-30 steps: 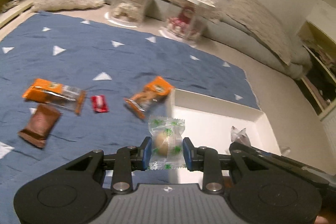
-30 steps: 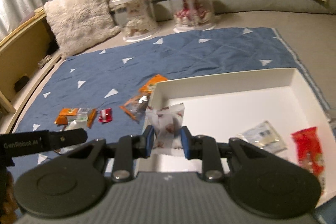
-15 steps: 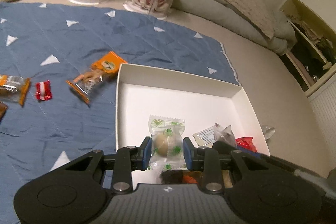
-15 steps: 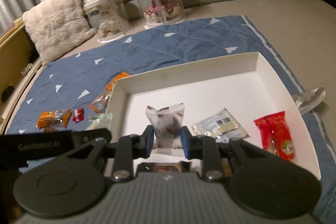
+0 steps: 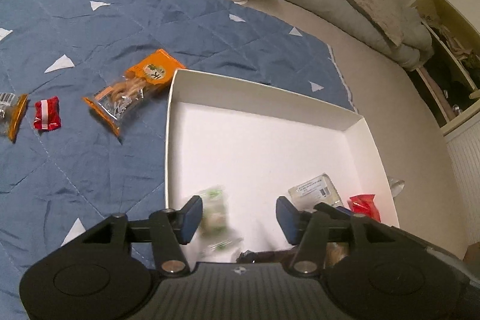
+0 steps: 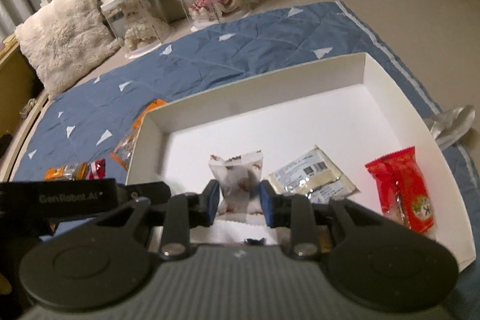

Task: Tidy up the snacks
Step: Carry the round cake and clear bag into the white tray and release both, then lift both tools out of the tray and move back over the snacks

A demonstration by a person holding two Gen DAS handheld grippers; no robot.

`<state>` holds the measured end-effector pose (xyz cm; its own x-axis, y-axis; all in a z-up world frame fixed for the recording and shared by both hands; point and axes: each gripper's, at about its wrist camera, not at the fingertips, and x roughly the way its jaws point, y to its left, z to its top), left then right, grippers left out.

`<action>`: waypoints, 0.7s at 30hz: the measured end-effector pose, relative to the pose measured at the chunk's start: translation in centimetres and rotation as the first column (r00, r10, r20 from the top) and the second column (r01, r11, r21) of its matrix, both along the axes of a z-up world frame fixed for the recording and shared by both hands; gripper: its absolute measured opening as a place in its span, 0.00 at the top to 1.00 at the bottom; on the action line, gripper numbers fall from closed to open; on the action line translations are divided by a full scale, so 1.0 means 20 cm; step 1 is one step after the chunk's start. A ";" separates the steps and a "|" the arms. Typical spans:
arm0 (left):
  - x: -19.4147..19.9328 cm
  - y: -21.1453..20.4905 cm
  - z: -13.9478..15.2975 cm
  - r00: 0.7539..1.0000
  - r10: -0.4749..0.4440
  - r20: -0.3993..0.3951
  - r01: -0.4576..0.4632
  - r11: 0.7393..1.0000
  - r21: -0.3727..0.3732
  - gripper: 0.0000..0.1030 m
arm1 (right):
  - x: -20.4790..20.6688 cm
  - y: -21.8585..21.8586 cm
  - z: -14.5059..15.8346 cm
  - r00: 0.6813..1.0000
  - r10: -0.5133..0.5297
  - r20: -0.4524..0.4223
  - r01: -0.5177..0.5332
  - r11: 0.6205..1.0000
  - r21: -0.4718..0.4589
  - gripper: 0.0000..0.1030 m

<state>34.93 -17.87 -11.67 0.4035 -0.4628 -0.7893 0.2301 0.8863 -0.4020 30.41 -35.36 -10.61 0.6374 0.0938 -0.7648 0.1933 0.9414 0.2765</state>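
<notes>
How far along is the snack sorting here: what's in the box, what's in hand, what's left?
Done: a pale pack and a red pack lie in the white box. In hand: the left tongs are opening, a blurred green-print candy dropping between them over the box; the right tongs hold a white wrapper above it. Left on the blue mat: an orange bag, a red candy and another orange pack.

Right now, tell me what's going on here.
A person with a gripper in each hand is putting snacks into the white box. The left gripper is opening, and its green-print candy is blurred between the jaws, apparently dropping into the box. The right gripper holds a white packet over the box. A red packet and a pale packet already lie inside. An orange packet and a red candy remain on the blue blanket.
</notes>
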 end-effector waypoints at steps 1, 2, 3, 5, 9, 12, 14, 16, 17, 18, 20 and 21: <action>0.00 0.00 0.00 1.000 0.000 0.000 0.000 1.000 0.005 0.45 | 0.00 0.00 0.00 1.000 -0.004 -0.006 0.004 1.000 -0.006 0.65; -0.01 0.01 0.01 1.000 0.002 -0.001 -0.002 1.000 0.008 0.45 | -0.01 -0.01 0.00 1.000 -0.006 -0.013 0.006 1.000 -0.009 0.65; -0.01 0.01 0.01 1.000 0.004 -0.002 -0.004 1.000 0.008 0.45 | -0.02 -0.02 0.00 1.000 -0.008 -0.019 0.008 1.000 -0.011 0.65; -0.03 0.02 0.02 1.000 0.007 -0.001 -0.007 1.000 0.008 0.45 | -0.03 -0.02 0.00 1.000 -0.010 -0.026 0.010 1.000 -0.022 0.65; -0.07 0.04 0.06 1.000 0.008 0.006 -0.008 1.000 0.022 0.43 | -0.07 -0.01 0.02 0.999 0.001 -0.032 -0.002 0.999 -0.040 0.64; -0.10 0.06 0.08 1.000 0.007 0.012 -0.007 0.999 0.033 0.40 | -0.10 0.00 0.04 0.999 0.011 -0.038 -0.014 0.997 -0.072 0.59; -0.12 0.07 0.09 1.000 0.003 0.011 -0.004 0.999 0.043 0.39 | -0.13 0.01 0.05 0.999 0.022 -0.040 -0.025 0.996 -0.083 0.57; -0.13 0.07 0.10 1.000 -0.001 0.010 0.000 0.999 0.051 0.38 | -0.15 0.01 0.06 0.999 0.028 -0.041 -0.032 0.995 -0.090 0.55; -0.14 0.07 0.10 1.000 -0.004 0.011 0.003 0.998 0.056 0.36 | -0.16 0.01 0.06 0.999 0.029 -0.043 -0.033 0.995 -0.095 0.53; -0.15 0.07 0.10 1.000 -0.008 0.011 0.007 0.998 0.060 0.32 | -0.17 0.01 0.06 0.999 0.028 -0.044 -0.032 0.995 -0.099 0.51; -0.17 0.07 0.11 1.000 -0.012 0.015 0.011 0.998 0.070 0.25 | -0.19 0.00 0.07 0.999 0.023 -0.046 -0.028 0.994 -0.109 0.47; -0.18 0.07 0.12 1.000 -0.015 0.019 0.013 0.997 0.076 0.22 | -0.20 0.00 0.08 0.999 0.017 -0.047 -0.022 0.993 -0.112 0.41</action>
